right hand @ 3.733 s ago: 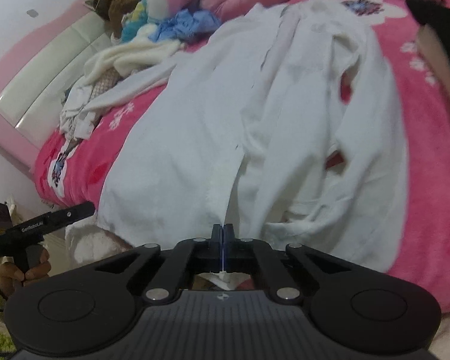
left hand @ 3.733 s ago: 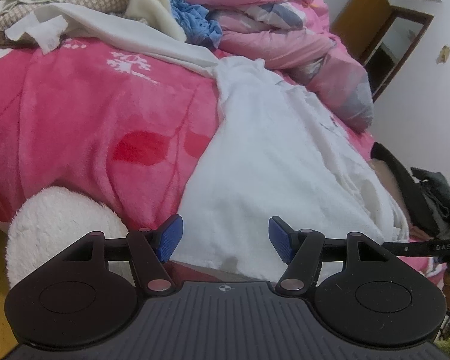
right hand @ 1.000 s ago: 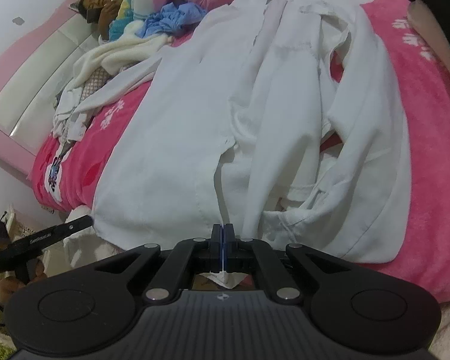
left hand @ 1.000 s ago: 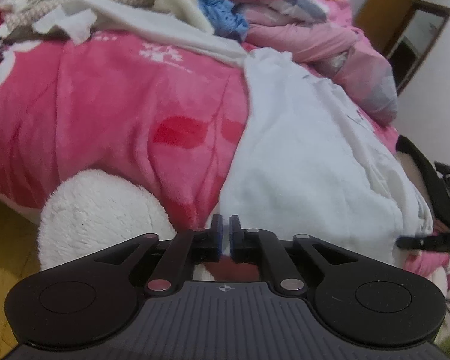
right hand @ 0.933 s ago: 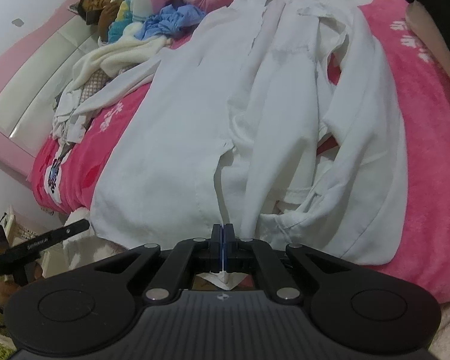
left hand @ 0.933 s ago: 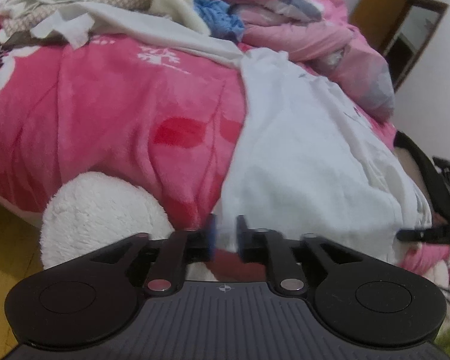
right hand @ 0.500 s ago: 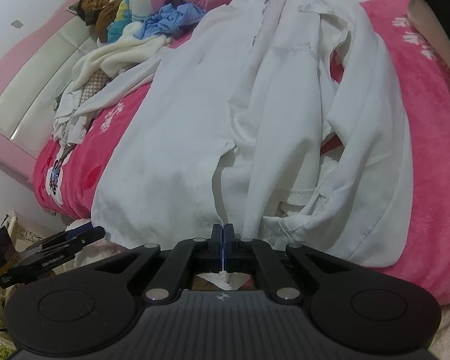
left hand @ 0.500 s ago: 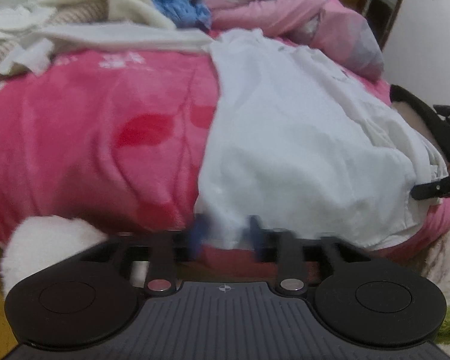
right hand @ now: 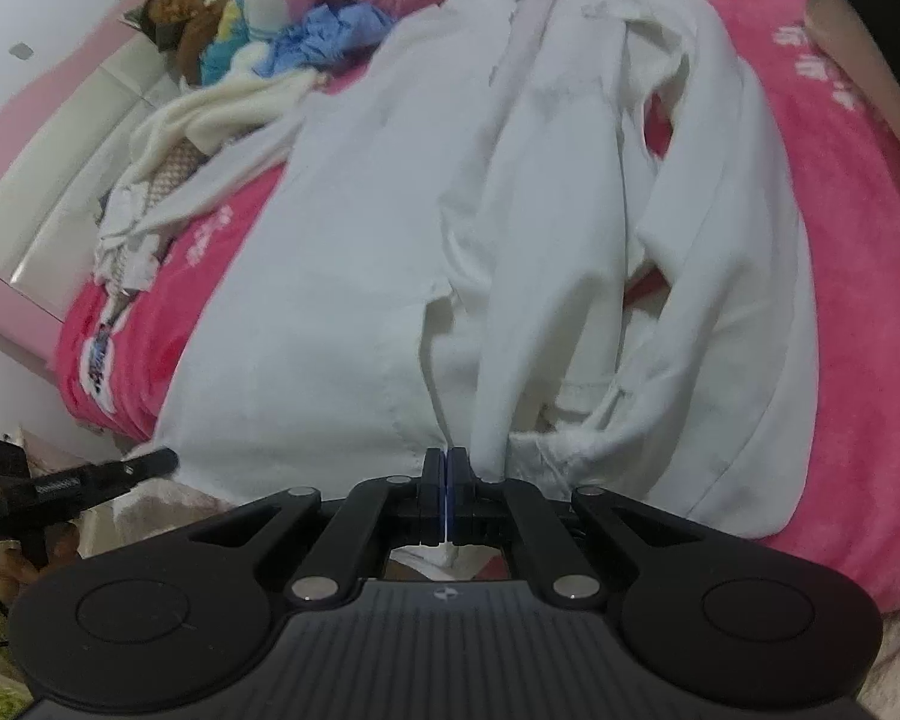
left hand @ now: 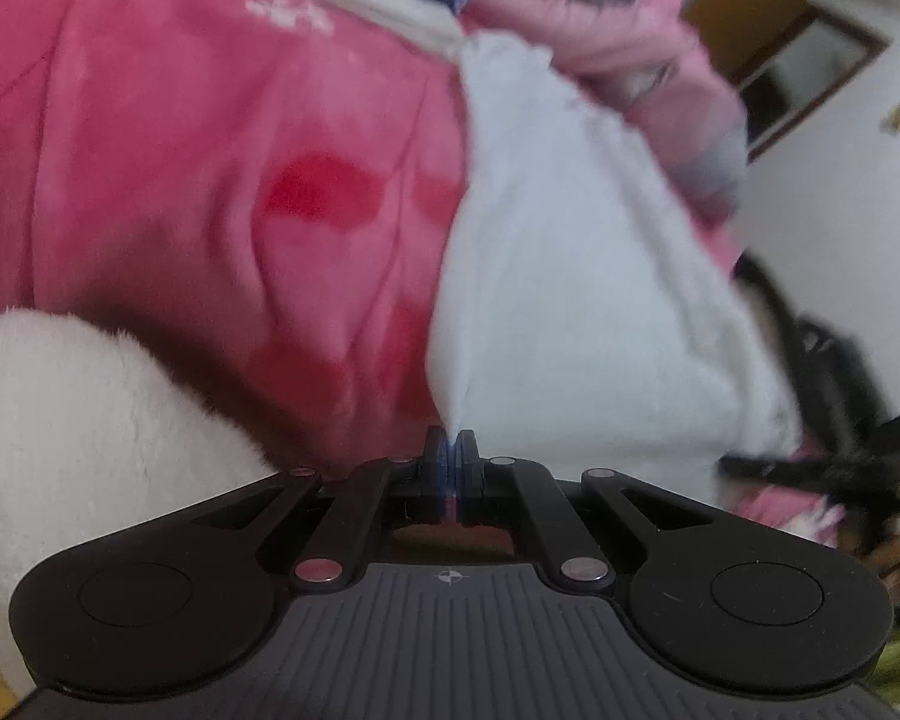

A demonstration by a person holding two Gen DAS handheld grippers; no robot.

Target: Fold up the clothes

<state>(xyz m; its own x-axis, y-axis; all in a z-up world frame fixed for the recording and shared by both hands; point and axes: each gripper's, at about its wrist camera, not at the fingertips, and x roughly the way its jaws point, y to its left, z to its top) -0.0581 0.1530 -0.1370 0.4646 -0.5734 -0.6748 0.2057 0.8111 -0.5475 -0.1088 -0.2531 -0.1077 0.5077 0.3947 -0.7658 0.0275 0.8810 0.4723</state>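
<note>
A white garment (right hand: 342, 312) lies spread lengthwise on the pink blanket (left hand: 180, 168), rumpled into folds on its right half. My right gripper (right hand: 447, 468) is shut on its near hem at the middle, and a bit of white cloth shows behind the pads. My left gripper (left hand: 450, 450) is shut on the garment's (left hand: 570, 300) near left corner, which pulls to a point between the blue pads. In the right wrist view the left gripper (right hand: 150, 462) shows at the garment's lower left corner. The left wrist view is blurred.
A heap of clothes (right hand: 210, 120) and a blue cloth (right hand: 330, 30) lie by the pink headboard (right hand: 60, 180). A white fluffy cushion (left hand: 78, 450) sits below the bed's edge. Dark clothing (left hand: 810, 348) lies at the right, and a wooden frame (left hand: 798, 60) stands beyond.
My left gripper dipped to the garment's near left corner and its jaws closed on the fabric. The right gripper kept its hold and stayed still.
</note>
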